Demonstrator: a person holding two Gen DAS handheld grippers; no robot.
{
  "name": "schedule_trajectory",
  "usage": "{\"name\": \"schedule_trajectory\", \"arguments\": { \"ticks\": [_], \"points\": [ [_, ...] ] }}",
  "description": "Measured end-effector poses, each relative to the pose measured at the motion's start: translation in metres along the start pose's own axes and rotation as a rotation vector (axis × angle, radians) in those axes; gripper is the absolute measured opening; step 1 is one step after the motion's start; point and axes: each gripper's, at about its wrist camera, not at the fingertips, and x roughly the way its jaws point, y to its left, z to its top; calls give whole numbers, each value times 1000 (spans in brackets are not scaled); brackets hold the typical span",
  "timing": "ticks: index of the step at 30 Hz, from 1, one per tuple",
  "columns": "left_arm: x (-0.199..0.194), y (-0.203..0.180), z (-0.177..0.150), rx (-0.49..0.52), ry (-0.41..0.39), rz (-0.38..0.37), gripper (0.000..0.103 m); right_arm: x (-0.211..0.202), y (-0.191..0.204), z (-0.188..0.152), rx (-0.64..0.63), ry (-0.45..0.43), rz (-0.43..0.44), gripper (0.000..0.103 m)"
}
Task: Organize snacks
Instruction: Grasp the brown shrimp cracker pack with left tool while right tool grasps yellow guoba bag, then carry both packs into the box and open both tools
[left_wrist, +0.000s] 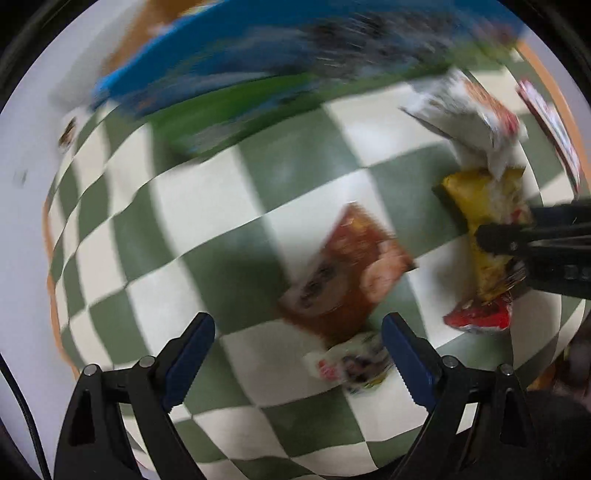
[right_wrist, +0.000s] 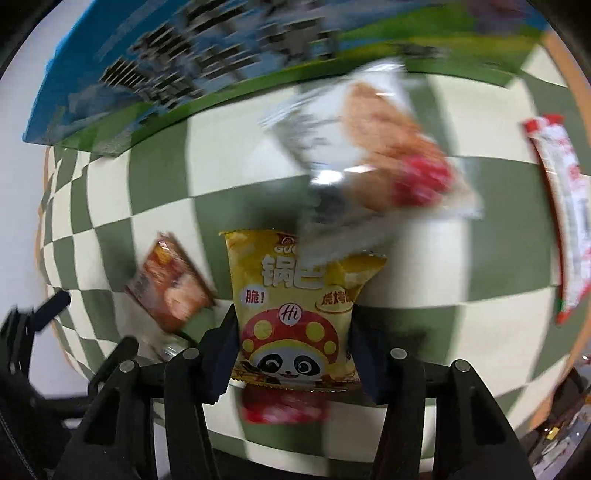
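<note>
A yellow snack packet (right_wrist: 291, 295) with a panda print sits between the fingers of my right gripper (right_wrist: 295, 317), which press on its two sides. In the left wrist view the same yellow packet (left_wrist: 476, 203) lies at the right with the right gripper (left_wrist: 491, 240) on it. My left gripper (left_wrist: 298, 321) stands open above the checkered cloth (left_wrist: 207, 206), nothing between its fingers. A brown snack packet (left_wrist: 347, 269) lies just beyond it, and a small white packet (left_wrist: 354, 363) sits by its right finger.
A blue and green box (right_wrist: 166, 74) lies along the cloth's far edge. A clear packet with a brown snack (right_wrist: 369, 147) overlaps the yellow one's top. A red packet (right_wrist: 284, 406) lies under the right gripper. A long red-and-white packet (right_wrist: 565, 221) lies at the right.
</note>
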Motion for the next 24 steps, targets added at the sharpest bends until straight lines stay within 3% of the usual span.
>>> {"name": "schedule_trajectory", "arguments": {
  "ticks": [3, 5, 6, 8, 11, 15, 18, 21, 24],
  "points": [
    [22, -26, 16, 122, 55, 23, 93, -6, -18, -5, 16, -8, -28, 58],
    [32, -32, 23, 144, 68, 27, 92, -6, -28, -8, 33, -2, -27, 58],
    [34, -30, 26, 127, 69, 20, 86, -6, -31, -9, 38, 0, -27, 58],
    [33, -11, 30, 6, 66, -50, 71, -6, -31, -11, 32, -2, -42, 58],
    [30, 38, 27, -266, 66, -147, 70, -12, -37, -16, 14, -25, -89, 58],
    [44, 84, 8, -554, 119, -356, 70, -11, -33, -21, 18, -38, -111, 58],
    [56, 87, -2, -614, 167, -446, 75, -4, -31, -17, 50, -16, -97, 64],
    [57, 75, 3, -544, 172, -395, 76, -3, -37, -8, 89, 1, -54, 76],
    [51, 61, 2, -505, 143, -344, 76, -1, -35, -2, 97, 12, -60, 76]
  ]
}}
